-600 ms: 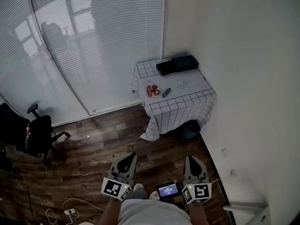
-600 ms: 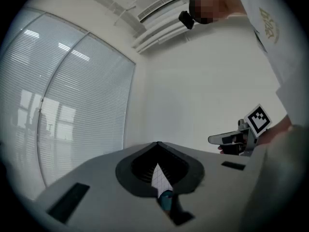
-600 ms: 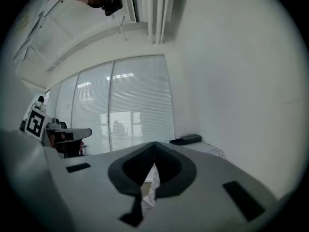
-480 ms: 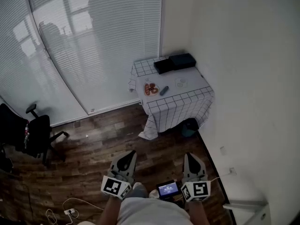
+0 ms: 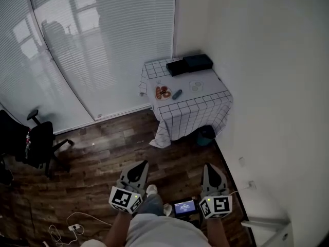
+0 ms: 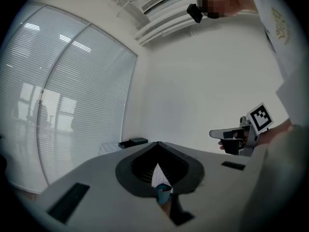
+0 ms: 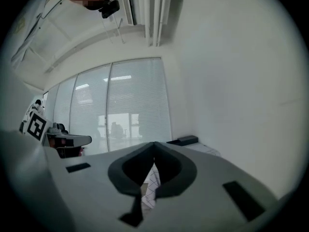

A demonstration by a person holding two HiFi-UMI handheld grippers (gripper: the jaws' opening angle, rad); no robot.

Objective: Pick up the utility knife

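We make out the utility knife (image 5: 177, 94) only as a small blue-grey shape lying on the corner table (image 5: 198, 118) with its checked cloth. It sits just beside a plate (image 5: 163, 92) of something red, with a pale round thing (image 5: 195, 86) on its other side and black boxes (image 5: 198, 62) at the wall end behind. Under the table we see a teal bin (image 5: 204, 136). Both grippers are well apart from all this, held level over the wooden floor (image 5: 103, 158) close to us. The left gripper (image 5: 138, 171) has its jaws pressed together on nothing, and the right gripper (image 5: 212, 174) likewise shows its tips meeting, empty. An office chair (image 5: 36, 143) stands at the far left.
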